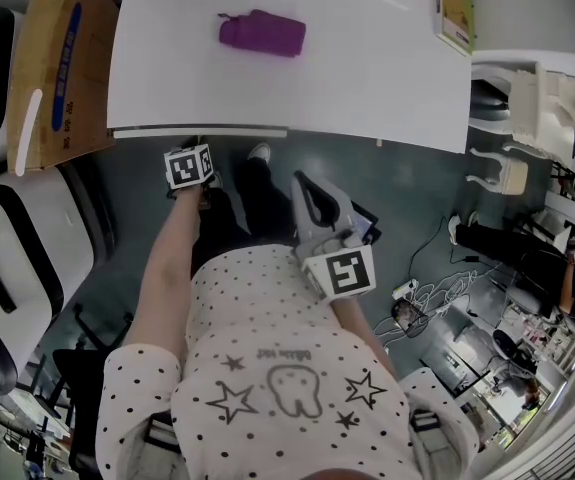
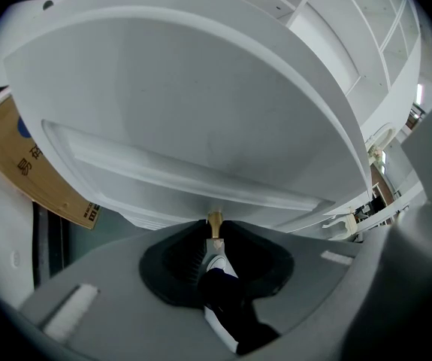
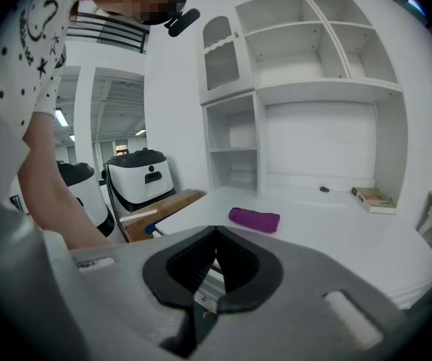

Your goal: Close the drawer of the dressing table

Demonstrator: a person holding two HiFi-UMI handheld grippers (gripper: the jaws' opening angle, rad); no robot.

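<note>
Head view: looks steeply down on a white bench and finds the drawer as a narrow strip under the bench's front edge, toward its left half, sticking out only a sliver past that edge. Places the left hand-held gripper right at that strip, nose tucked under the bench's lip. From the left gripper view, reads the jaws as drawn together at their tips on a small brass knob on the drawer front; seems a pinch on the knob's stem, though cannot rule out mere contact. Finds the right hand-held gripper well back from the bench's front edge, near the person's body, jaws closed on each other with nothing between them, pointing up toward the bench top and taking no part. Notes on the bench top a purple pouch toward the back and a book at the far right corner; beside the bench's left end, a cardboard box.

Judges the closing almost done, with the front nearly level with the bench's edge. Leaves, at most, a last short push straight in until the front seats, then opening the jaws off the knob and backing away. Cannot tell from these views of any gap behind the front.
</note>
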